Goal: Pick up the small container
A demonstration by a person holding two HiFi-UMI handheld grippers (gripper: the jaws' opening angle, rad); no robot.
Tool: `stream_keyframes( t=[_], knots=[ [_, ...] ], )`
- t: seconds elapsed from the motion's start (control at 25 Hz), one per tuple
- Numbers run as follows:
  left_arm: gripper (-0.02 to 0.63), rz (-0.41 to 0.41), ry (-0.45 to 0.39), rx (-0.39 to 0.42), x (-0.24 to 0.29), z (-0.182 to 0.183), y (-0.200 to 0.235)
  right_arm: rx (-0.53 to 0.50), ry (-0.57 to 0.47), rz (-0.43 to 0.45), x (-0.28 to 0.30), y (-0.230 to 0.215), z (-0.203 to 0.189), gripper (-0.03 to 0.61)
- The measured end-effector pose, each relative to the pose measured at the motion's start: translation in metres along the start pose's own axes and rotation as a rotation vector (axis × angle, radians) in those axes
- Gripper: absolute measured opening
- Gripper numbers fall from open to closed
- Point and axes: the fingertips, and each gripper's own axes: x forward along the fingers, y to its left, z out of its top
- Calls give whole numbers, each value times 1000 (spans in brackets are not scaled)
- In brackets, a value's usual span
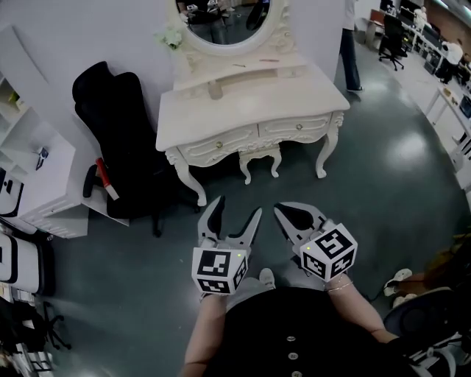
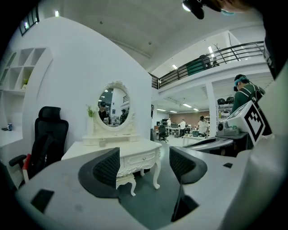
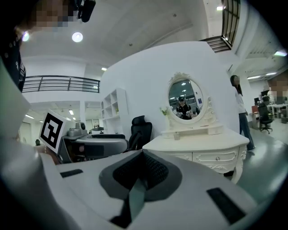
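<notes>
The small container [image 1: 214, 90] is a little beige jar on the white dressing table [image 1: 294, 99], just below the oval mirror [image 1: 224, 18]. It also shows as a small jar [image 2: 102, 143] in the left gripper view and as a tiny jar [image 3: 176, 135] in the right gripper view. Both grippers hang over the dark floor, well short of the table. My left gripper [image 1: 237, 208] [image 2: 144, 164] is open with nothing between its jaws. My right gripper [image 1: 283, 211] [image 3: 143, 157] is shut and empty, its pads meeting.
A black office chair [image 1: 121, 125] stands left of the table and a small white stool [image 1: 259, 158] sits under it. White shelving [image 1: 37, 177] lines the left side. A person [image 1: 349, 44] stands at the back right. Shoes [image 1: 401, 278] lie on the floor at right.
</notes>
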Motion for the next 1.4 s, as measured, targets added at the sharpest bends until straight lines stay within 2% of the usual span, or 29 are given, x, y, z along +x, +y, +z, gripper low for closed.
stream_keyframes(
  t=[0.12, 0.48, 0.6, 0.92, 1.4],
  knots=[
    [321, -17, 12, 11, 16, 2, 24, -6, 0, -3, 28, -7, 10, 2],
    [333, 10, 35, -16, 35, -4, 70, -11, 54, -14, 71, -16, 14, 2],
    [333, 26, 48, -52, 39, -12, 81, -16, 69, -1, 83, -18, 12, 2],
    [331, 67, 78, -38, 59, -21, 111, -13, 89, 54, 129, -32, 16, 2],
    [331, 130, 34, -80, 141, 14, 188, -41, 71, 99, 222, -102, 55, 2]
  ],
)
